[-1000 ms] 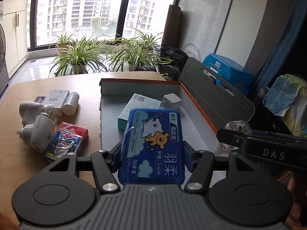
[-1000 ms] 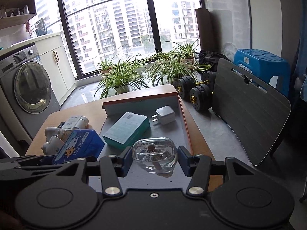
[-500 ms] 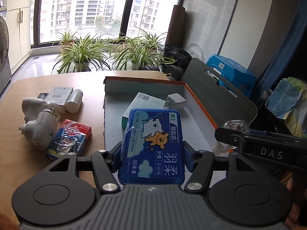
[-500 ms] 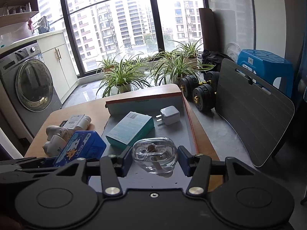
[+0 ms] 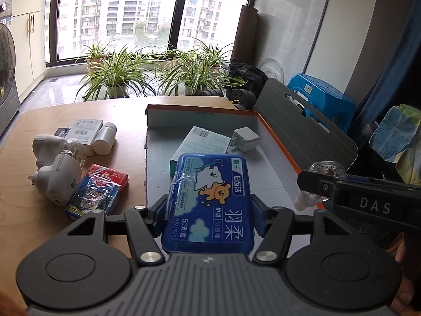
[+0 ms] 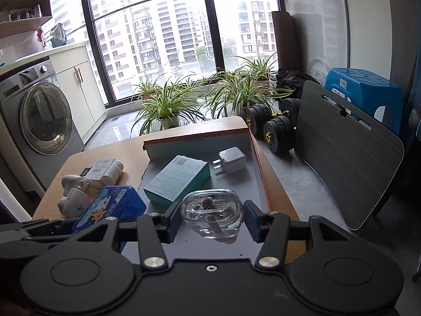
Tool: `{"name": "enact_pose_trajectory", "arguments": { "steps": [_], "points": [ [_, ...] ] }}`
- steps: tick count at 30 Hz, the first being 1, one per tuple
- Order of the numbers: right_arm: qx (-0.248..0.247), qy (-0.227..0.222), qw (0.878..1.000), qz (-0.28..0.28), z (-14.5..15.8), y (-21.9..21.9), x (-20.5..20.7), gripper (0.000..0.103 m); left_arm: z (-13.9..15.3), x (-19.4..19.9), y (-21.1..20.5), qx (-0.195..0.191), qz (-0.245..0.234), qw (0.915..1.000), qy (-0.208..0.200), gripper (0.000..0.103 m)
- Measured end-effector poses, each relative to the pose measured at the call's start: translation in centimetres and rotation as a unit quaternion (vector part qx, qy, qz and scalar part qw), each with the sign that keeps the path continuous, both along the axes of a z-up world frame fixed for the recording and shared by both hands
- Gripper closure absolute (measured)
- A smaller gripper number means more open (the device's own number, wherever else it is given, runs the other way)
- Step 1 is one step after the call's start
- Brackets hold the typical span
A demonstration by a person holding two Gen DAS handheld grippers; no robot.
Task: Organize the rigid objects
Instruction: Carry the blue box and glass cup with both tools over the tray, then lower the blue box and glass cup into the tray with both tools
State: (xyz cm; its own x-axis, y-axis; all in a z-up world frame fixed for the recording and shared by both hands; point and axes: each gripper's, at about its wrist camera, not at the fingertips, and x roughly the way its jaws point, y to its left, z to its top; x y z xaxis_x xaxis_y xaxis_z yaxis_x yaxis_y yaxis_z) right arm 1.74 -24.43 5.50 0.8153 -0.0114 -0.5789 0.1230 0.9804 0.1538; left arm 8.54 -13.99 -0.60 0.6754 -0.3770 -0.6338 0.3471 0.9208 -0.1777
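My left gripper point(image 5: 209, 212) is shut on a blue plastic floss-pick box point(image 5: 210, 200) and holds it above the near end of an orange-edged shallow box point(image 5: 273, 142). My right gripper point(image 6: 211, 218) is shut on a clear plastic bottle point(image 6: 211, 214), also over that box's near end; it shows in the left wrist view point(image 5: 319, 181). A teal carton point(image 6: 177, 177) and a white charger point(image 6: 232, 159) lie in the box.
On the wooden table point(image 5: 39, 110) left of the box lie a red-and-blue card pack point(image 5: 97, 191), two white plug devices point(image 5: 56, 176), a white carton point(image 5: 84, 129) and a white bottle point(image 5: 105, 138). A grey board point(image 6: 347, 155), dumbbells and plants stand beyond.
Both grippers have lifted and drawn back slightly with their objects still held. Nothing on the table has moved.
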Motion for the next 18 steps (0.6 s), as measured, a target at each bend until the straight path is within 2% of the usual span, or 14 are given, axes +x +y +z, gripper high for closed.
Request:
{"name": "enact_pose_trajectory", "arguments": {
  "steps": [18],
  "points": [
    [0.000, 0.000, 1.000, 0.000, -0.03, -0.01, 0.02, 0.041, 0.12, -0.02, -0.13, 0.003, -0.006, 1.0000, -0.006, 0.040]
  ]
}}
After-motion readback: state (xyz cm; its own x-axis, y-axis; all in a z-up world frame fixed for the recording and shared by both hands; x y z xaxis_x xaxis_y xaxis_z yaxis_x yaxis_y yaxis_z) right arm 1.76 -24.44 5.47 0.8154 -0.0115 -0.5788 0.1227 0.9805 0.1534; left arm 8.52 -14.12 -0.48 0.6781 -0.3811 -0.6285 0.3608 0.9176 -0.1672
